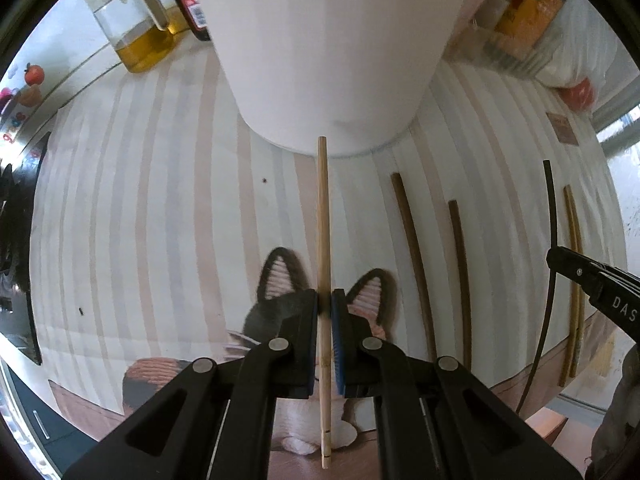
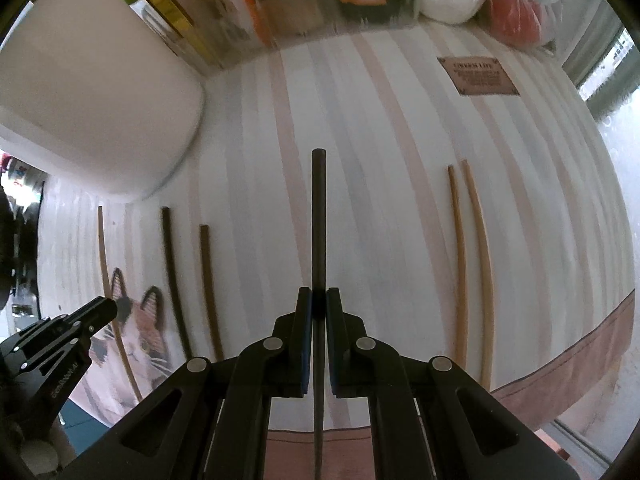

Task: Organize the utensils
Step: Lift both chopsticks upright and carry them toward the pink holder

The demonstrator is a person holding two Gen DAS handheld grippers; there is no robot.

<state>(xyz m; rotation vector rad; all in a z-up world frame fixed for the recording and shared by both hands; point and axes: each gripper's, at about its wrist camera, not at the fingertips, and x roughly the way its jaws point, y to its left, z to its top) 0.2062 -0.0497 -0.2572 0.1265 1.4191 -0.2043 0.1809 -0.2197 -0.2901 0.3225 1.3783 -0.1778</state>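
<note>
1. The striped cloth point(image 1: 160, 200) fills both views, with a cat print at its near edge. Only the left view shows the oil jug point(image 1: 132, 28) and dark bottle point(image 1: 190, 4) at 11 o'clock. Only the right view shows the brown label point(image 2: 478, 77) at 1 o'clock and the row of boxes point(image 2: 192, 28) along the top.

2. The white tub point(image 1: 328, 48) looms at 12 o'clock in the left view, very close. In the right view it sits off at 10 o'clock.

3. The left claw point(image 1: 325, 308) is pinched narrow on a pale chopstick point(image 1: 323, 208), which runs straight up toward 12, its tip in front of the tub's base. From the right view this claw appears at 8 o'clock, over the cat print.

4. The right claw point(image 2: 319, 304) is likewise nearly closed, gripping a black chopstick point(image 2: 319, 216) that points to 12 above the cloth. In the left view it enters at 3 o'clock, with the black stick a thin curve beside it.

5. Two brown sticks point(image 1: 416, 256) lie side by side on the cloth, at 4 o'clock in the left view and 8 o'clock in the right.

6. A tan pair point(image 2: 470, 264) lies close together at 3 to 4 o'clock in the right view. The left view shows it only as a sliver at the far right edge.
</note>
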